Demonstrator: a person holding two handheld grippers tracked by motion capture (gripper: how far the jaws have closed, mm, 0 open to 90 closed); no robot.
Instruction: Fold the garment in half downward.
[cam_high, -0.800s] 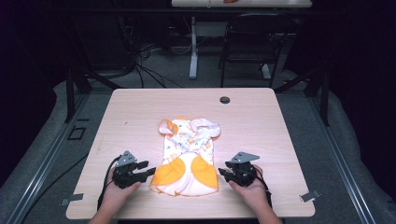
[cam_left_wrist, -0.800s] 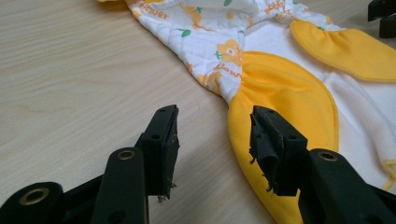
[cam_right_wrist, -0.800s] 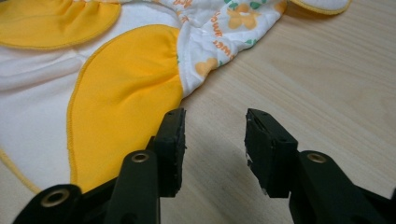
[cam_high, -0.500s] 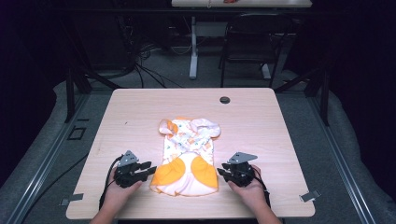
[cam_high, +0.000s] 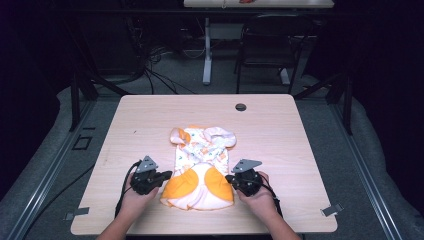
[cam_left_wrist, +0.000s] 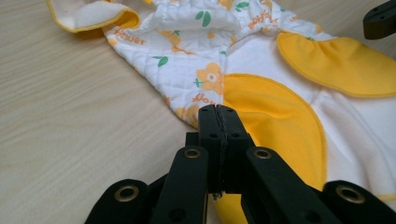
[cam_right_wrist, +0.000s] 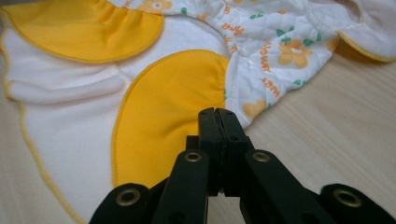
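While a baby garment (cam_high: 200, 167) lies near the front of a wooden table (cam_high: 300, 145), two grippers flank its orange-patched end. The left gripper (cam_left_wrist: 217, 116) and right gripper (cam_right_wrist: 218, 119) both have jaws pressed together; whether either pinches fabric is unclear.

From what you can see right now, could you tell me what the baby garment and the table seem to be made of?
The baby garment looks like soft quilted cotton: stitched diamond texture, matte floral print, plain orange panels with gathered edges. The table looks like pale wood-grain laminate, smooth with a faint sheen; solid wood cannot be ruled out.

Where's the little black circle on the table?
In the high view, the black circle sits near the table's far edge, right of centre, beyond the baby outfit.
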